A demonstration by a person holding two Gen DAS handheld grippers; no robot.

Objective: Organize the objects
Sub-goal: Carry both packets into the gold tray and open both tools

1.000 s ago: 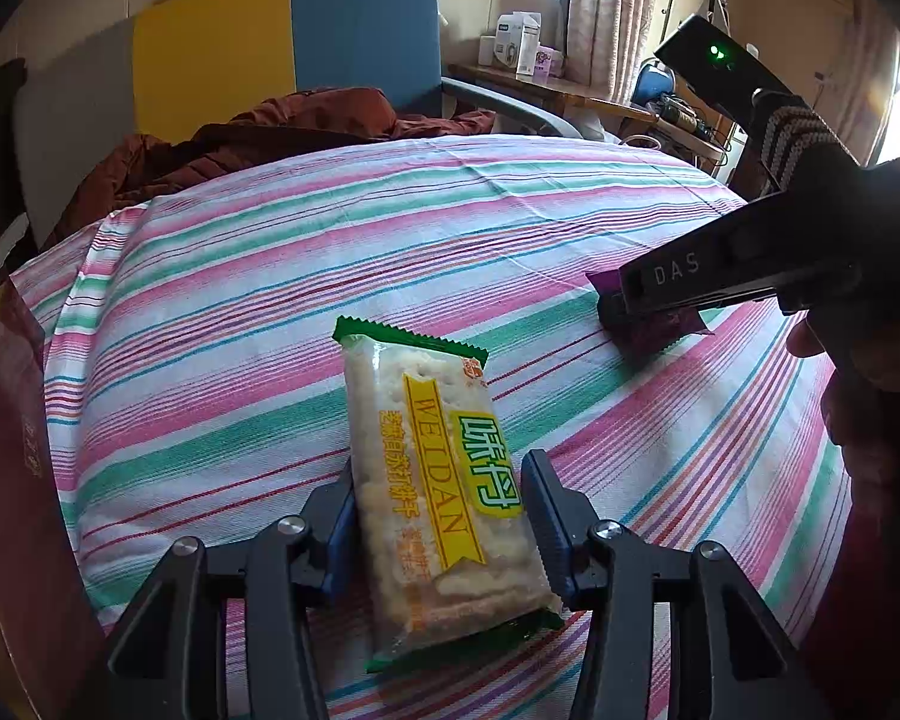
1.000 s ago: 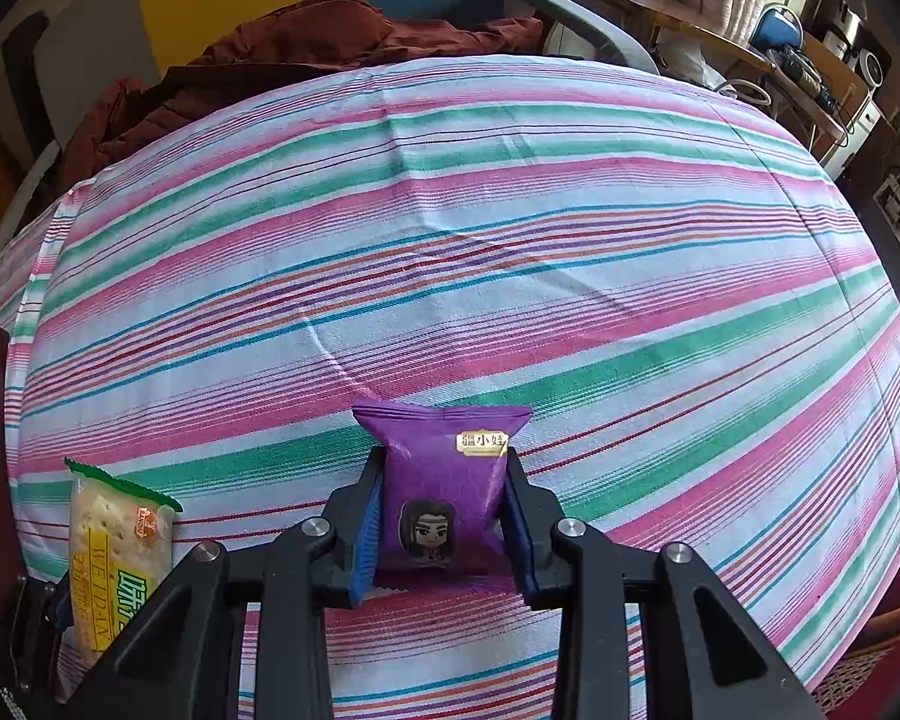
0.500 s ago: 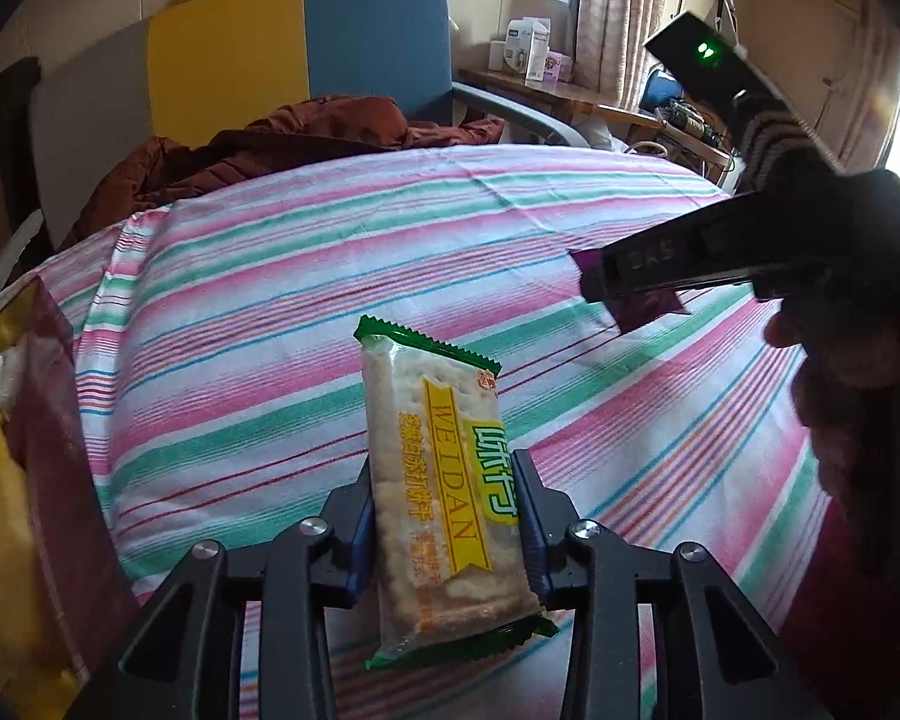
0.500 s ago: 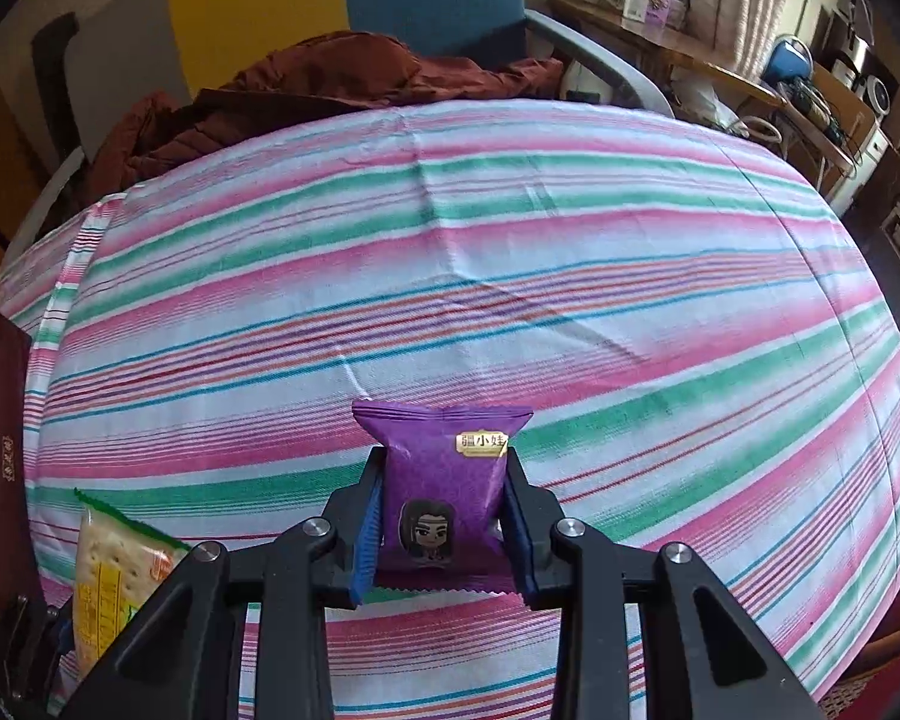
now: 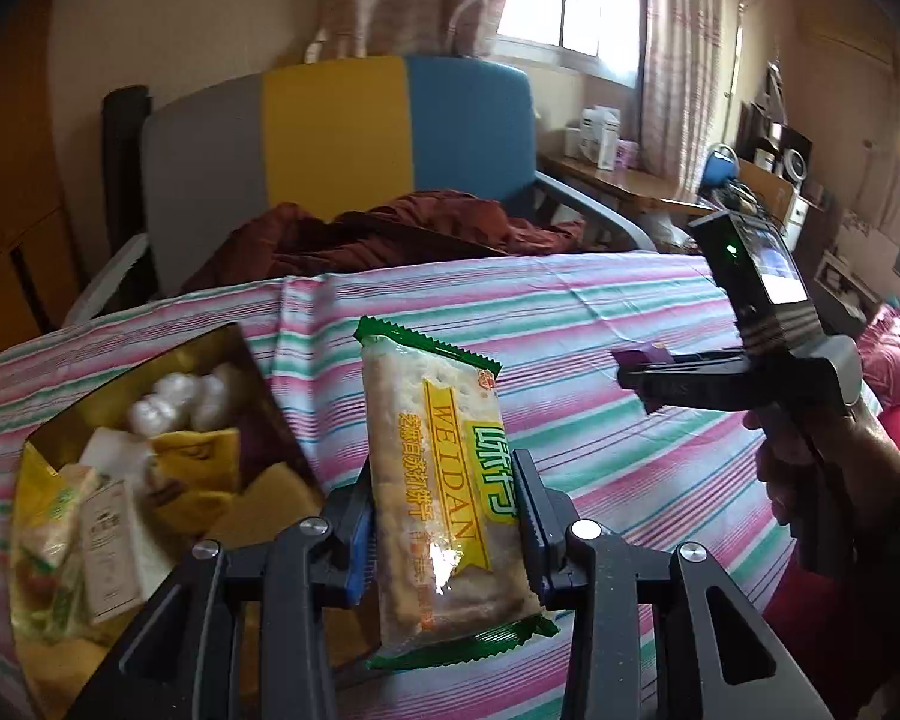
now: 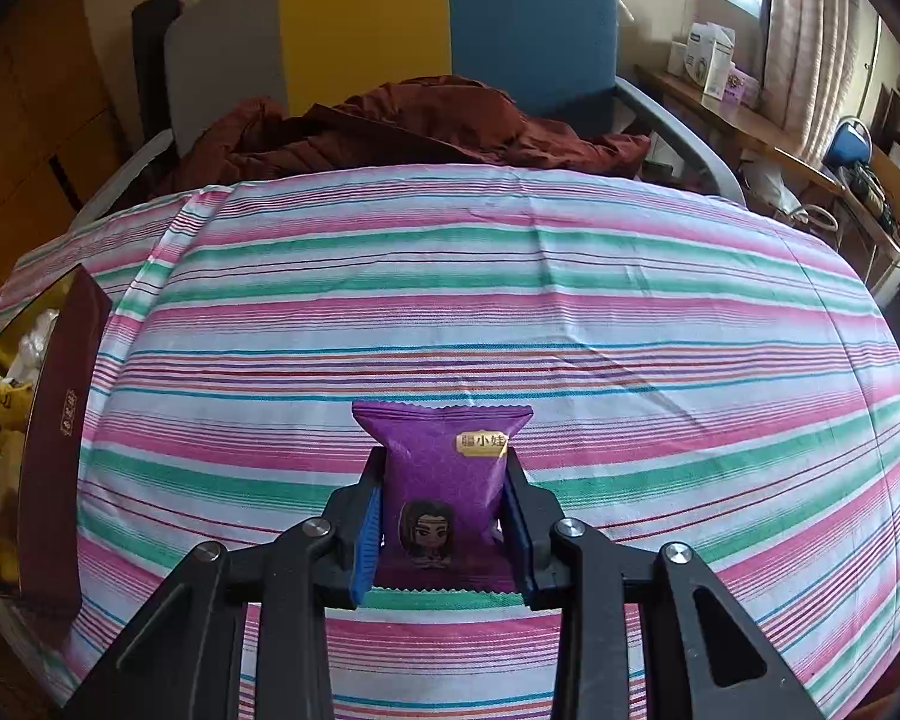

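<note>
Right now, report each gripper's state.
Left gripper: shut on the cracker packet.
Right gripper: shut on the purple snack packet.

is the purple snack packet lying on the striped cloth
No, the purple snack packet is clamped in the right gripper, lifted off the striped cloth.

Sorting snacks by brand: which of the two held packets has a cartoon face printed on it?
The purple packet in the right gripper; the cracker packet in the left gripper shows only lettering.

The cracker packet [image 5: 444,480] is clear with green ends and a yellow band. The snack pouch [image 6: 441,480] is purple. The tablecloth [image 6: 510,312] is striped pink, green and white.
</note>
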